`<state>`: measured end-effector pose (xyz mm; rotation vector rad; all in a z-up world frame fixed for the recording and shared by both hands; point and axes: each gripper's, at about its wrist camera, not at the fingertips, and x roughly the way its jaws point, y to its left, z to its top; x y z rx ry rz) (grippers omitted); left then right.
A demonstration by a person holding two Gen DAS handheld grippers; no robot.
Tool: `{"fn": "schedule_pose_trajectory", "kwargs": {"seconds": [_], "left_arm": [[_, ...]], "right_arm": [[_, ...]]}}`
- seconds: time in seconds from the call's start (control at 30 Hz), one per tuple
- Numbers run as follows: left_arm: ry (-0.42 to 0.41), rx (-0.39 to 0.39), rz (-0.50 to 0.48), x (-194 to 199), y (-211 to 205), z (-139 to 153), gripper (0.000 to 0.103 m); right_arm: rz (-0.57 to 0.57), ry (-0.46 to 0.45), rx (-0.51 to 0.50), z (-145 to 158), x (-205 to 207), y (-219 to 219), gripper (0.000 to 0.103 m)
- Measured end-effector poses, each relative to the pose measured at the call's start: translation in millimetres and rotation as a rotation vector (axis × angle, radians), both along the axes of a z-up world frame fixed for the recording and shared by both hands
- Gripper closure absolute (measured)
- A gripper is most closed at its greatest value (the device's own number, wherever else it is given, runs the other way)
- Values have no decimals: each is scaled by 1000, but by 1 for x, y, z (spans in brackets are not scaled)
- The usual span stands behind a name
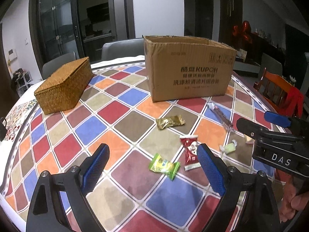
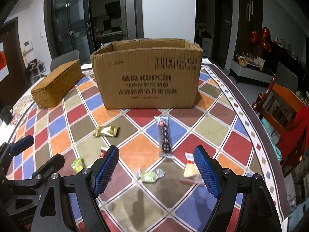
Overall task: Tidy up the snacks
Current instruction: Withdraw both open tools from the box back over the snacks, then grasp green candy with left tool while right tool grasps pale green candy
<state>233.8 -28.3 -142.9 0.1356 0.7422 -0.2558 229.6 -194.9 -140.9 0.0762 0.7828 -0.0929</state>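
Checkered tablecloth (image 2: 212, 127) holds scattered snacks before an open cardboard box (image 2: 148, 77). Both the left gripper (image 1: 152, 154) and right gripper (image 2: 156, 157) hover spread wide, empty. Best lower over the green candy (image 1: 164, 166), squeezing its middle rather than its crinkly ends.

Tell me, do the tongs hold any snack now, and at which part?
Nothing is held. The left tongs and the right tongs are both open above the table, with no snack between them.
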Motion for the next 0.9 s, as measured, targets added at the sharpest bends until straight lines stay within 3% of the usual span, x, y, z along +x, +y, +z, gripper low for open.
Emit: {"fn": "schedule_pose_trajectory", "kwargs": {"seconds": [0.43, 0.9], "left_arm": [[57, 32, -59, 8, 2, -31, 12], [144, 36, -156, 35, -3, -61, 22]], "right_arm": [[-16, 45, -10, -25, -4, 10, 22], [-51, 110, -38, -54, 3, 15, 23]]}}
